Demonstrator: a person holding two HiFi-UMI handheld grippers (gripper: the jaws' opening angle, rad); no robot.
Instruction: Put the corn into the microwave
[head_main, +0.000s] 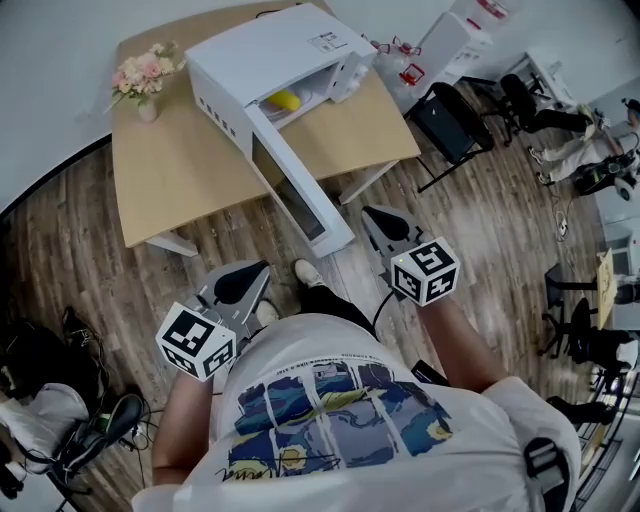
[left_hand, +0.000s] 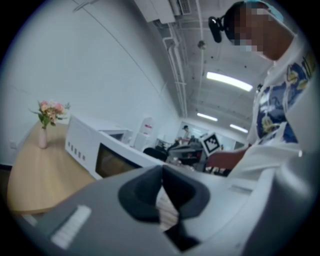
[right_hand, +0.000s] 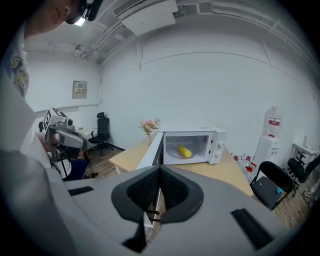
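The right claw (right_hand: 160, 169) is seen with its two pads pressed together and nothing caught between them. It is held well back from the tabletop (head_main: 170, 170) and aimed slightly downward toward the open microwave (head_main: 262, 50). The left claw (left_hand: 162, 170) is likewise closed on nothing, its pads meeting along a single seam, and it is carried low in front of the person. Both are judged to be kept clear of the appliance because nothing is left in them to be carried.

Beyond the claws, the microwave is found on the wooden tabletop with its door (head_main: 300, 195) swung fully out past the front edge, toward the person. The cavity is exposed by this, and the corn (right_hand: 184, 151) is seen lying inside on the cavity floor, apart from the walls; nothing else can be made out in there. The placing itself is therefore judged done, with the door not yet shut.

A vase of flowers (head_main: 147, 78) is set at the tabletop's far corner, near the microwave's end but not touching it. A black chair (head_main: 450, 120) is placed on the floor off to the right.
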